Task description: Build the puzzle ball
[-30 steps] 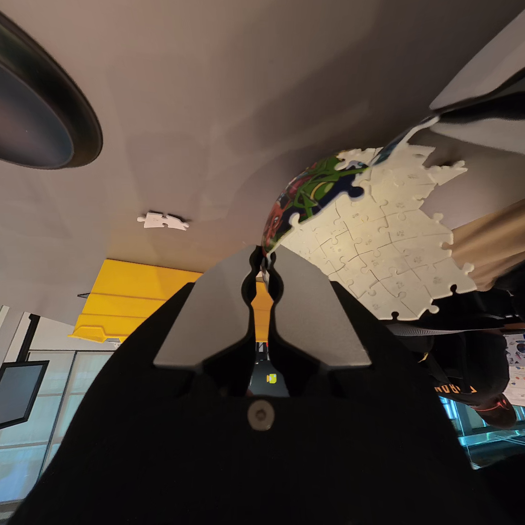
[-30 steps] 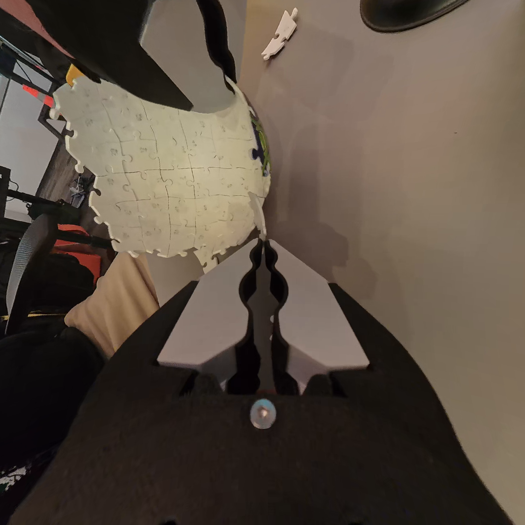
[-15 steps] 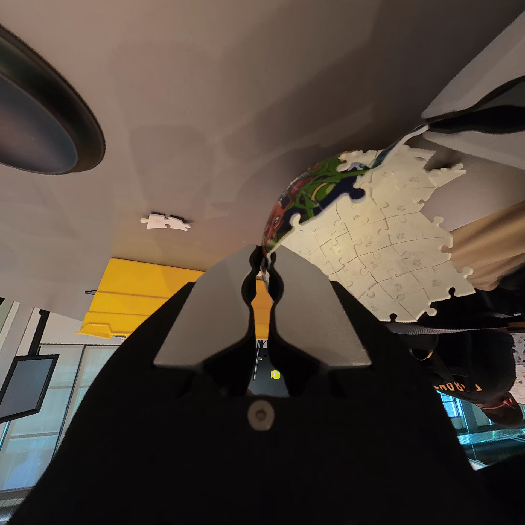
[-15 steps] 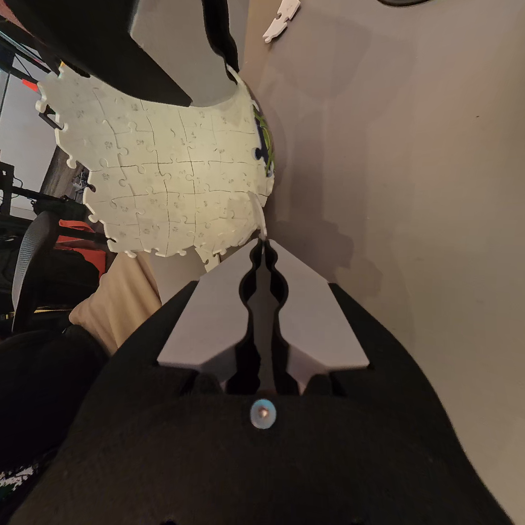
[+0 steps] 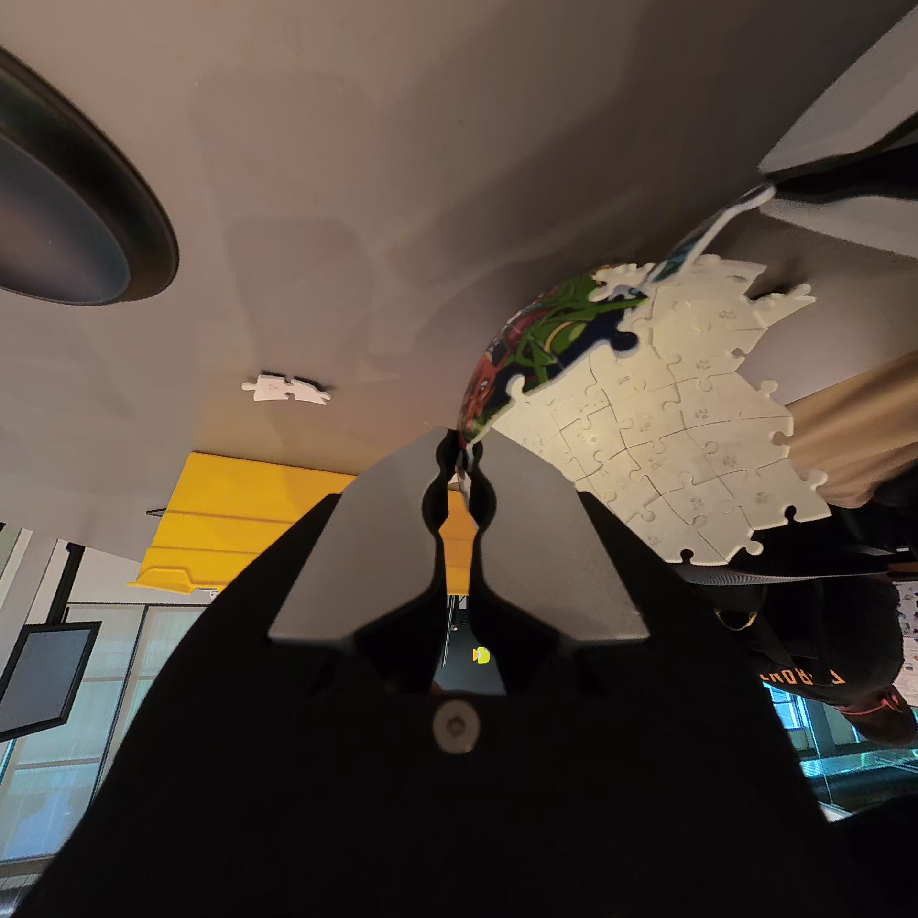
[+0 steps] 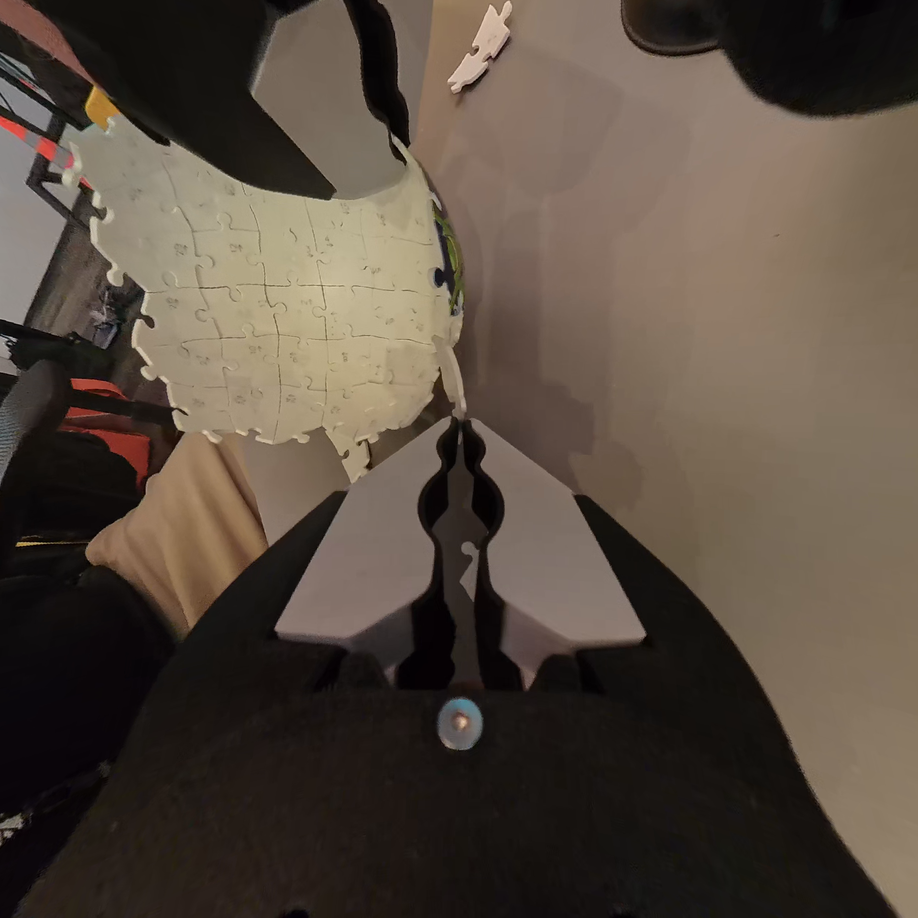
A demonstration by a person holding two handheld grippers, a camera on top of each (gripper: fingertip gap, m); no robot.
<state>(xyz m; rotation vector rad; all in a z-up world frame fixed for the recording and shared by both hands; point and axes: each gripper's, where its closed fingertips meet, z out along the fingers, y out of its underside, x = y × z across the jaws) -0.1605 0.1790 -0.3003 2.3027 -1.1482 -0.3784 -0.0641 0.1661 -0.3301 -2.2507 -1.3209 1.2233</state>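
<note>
The grey bench [image 5: 447, 149] fills the background. Left tongs [image 5: 459, 442] stay clamped on the edge of the half-built puzzle ball [image 5: 660, 422], center right. Right tongs [image 6: 459, 422] have pushed their pinched piece [image 6: 454, 377] nearer the rim; seating remains unfinished.

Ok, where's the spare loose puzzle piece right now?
The loose puzzle piece lies white side up on the grey table, left of the half-built puzzle ball in the left wrist view, between it and the dark round dish.
</note>
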